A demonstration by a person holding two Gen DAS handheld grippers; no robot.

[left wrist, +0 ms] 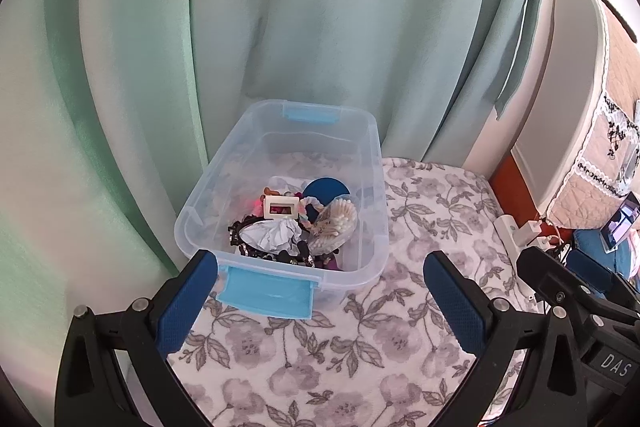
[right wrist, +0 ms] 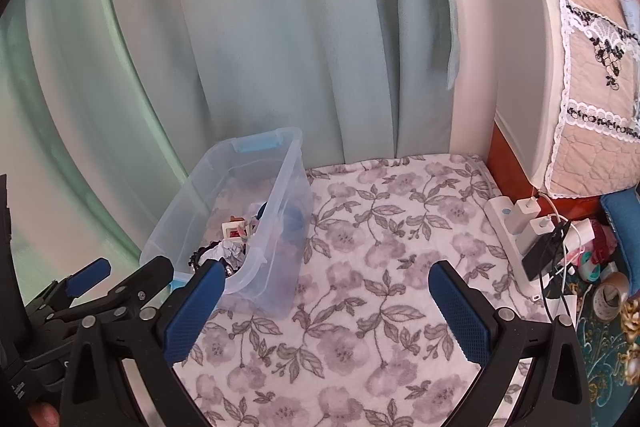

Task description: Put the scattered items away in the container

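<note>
Left fingers [left wrist: 320, 267] apart and empty, right fingers [right wrist: 326, 277] likewise, clear container [left wrist: 376, 163] holding items.

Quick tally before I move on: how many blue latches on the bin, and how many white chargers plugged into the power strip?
Blue latches on the clear bin: 2, near latch and far latch
White chargers in the power strip: 2, back charger and front charger
Total: 4
</note>
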